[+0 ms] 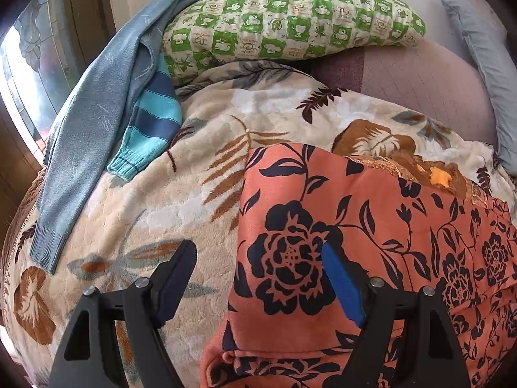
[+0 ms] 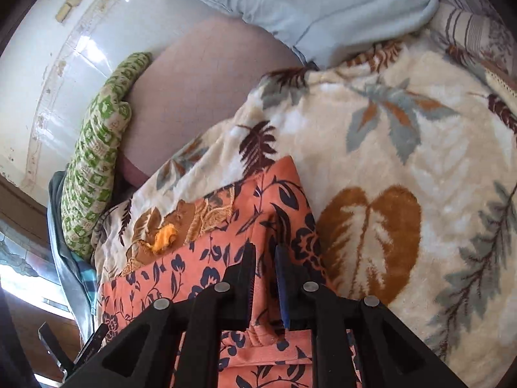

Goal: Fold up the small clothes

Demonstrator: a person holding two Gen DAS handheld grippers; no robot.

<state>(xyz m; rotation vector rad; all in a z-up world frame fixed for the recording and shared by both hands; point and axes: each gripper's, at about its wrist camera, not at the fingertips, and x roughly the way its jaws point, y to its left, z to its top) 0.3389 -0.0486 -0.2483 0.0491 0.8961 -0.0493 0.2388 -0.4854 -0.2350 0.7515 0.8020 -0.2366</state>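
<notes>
An orange garment (image 1: 355, 213) with a dark flower print lies partly folded on the cream leaf-patterned blanket (image 1: 181, 200). My left gripper (image 1: 258, 249) hovers open and wide over its left edge, one finger above the blanket and the blue-padded finger (image 1: 342, 284) above the cloth. In the right wrist view my right gripper (image 2: 265, 249) is shut on a raised fold of the same orange garment (image 2: 200, 258), which bunches up between the narrow jaws. A brown embroidered patch with a yellow-orange spot (image 2: 164, 236) shows at the garment's far edge.
A grey-blue sweater (image 1: 90, 148) and a teal-and-navy striped sleeve (image 1: 152, 129) lie at the blanket's left. Behind them sit a green checked pillow (image 1: 290, 22), a mauve sheet (image 1: 436, 90) and a pale blue pillow (image 2: 307, 9). A window (image 1: 29, 64) stands far left.
</notes>
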